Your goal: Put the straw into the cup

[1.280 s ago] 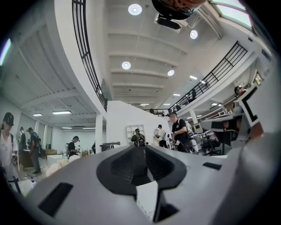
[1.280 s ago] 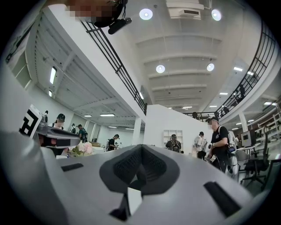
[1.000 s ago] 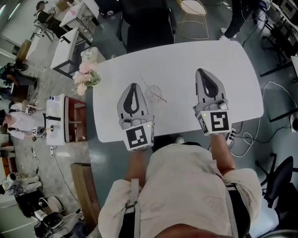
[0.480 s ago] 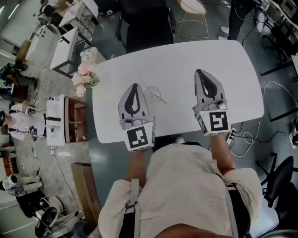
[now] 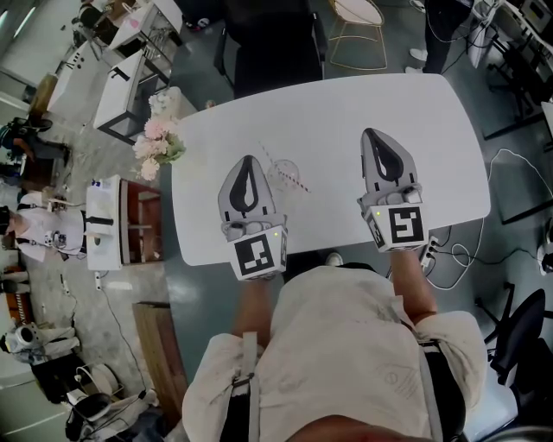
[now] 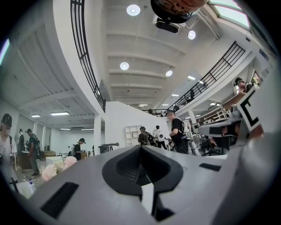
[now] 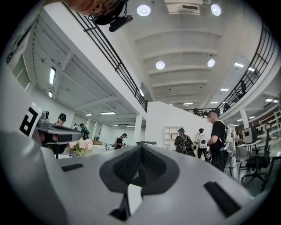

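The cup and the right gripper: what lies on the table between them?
Nothing: the head view shows only bare white table between the cup and the right gripper. The straw lies by the cup.

Round ceiling lamps (image 6: 133,9) high above the jaws light both gripper views brightly, flaring white. Those views bow strongly and go black at the corners; the near jaws look soft. From overhead, the white desk (image 5: 346,112) is evenly bright, shadows faint.
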Demonstrator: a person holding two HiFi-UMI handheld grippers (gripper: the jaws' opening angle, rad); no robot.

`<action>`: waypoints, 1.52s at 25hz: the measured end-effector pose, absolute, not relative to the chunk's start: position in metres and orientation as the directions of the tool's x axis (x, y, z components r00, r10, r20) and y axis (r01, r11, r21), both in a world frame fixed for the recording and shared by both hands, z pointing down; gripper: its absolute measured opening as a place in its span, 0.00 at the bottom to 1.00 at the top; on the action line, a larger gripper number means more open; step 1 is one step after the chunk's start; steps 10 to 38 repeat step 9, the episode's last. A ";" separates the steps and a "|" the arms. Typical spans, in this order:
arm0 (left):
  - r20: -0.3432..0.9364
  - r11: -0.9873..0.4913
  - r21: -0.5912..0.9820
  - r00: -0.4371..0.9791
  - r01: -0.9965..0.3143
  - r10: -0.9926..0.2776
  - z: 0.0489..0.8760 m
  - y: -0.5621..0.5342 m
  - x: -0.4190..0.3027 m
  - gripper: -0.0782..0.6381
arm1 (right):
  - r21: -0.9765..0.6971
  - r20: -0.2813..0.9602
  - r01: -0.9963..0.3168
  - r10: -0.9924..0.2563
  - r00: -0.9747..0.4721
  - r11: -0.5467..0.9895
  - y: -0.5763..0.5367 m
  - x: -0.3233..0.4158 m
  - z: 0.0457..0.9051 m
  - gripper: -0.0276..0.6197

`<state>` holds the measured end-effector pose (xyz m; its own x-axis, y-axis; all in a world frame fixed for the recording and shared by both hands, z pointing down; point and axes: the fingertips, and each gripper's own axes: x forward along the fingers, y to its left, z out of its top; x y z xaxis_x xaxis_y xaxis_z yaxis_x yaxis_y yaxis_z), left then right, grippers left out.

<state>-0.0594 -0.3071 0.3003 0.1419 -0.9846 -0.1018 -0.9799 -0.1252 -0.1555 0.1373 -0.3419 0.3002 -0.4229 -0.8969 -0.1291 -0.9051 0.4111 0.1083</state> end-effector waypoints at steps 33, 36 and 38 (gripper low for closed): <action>-0.105 -0.118 -0.150 0.134 -0.982 -0.985 0.301 -0.300 -0.064 0.12 | 0.109 -0.123 -0.901 -0.894 -0.431 0.420 -0.336 0.132 0.304 0.05; -0.105 -0.118 -0.150 0.134 -0.982 -0.985 0.301 -0.300 -0.064 0.12 | 0.109 -0.123 -0.901 -0.894 -0.431 0.420 -0.336 0.132 0.304 0.05; -0.105 -0.118 -0.150 0.134 -0.982 -0.985 0.301 -0.300 -0.064 0.12 | 0.109 -0.123 -0.901 -0.894 -0.431 0.420 -0.336 0.132 0.304 0.05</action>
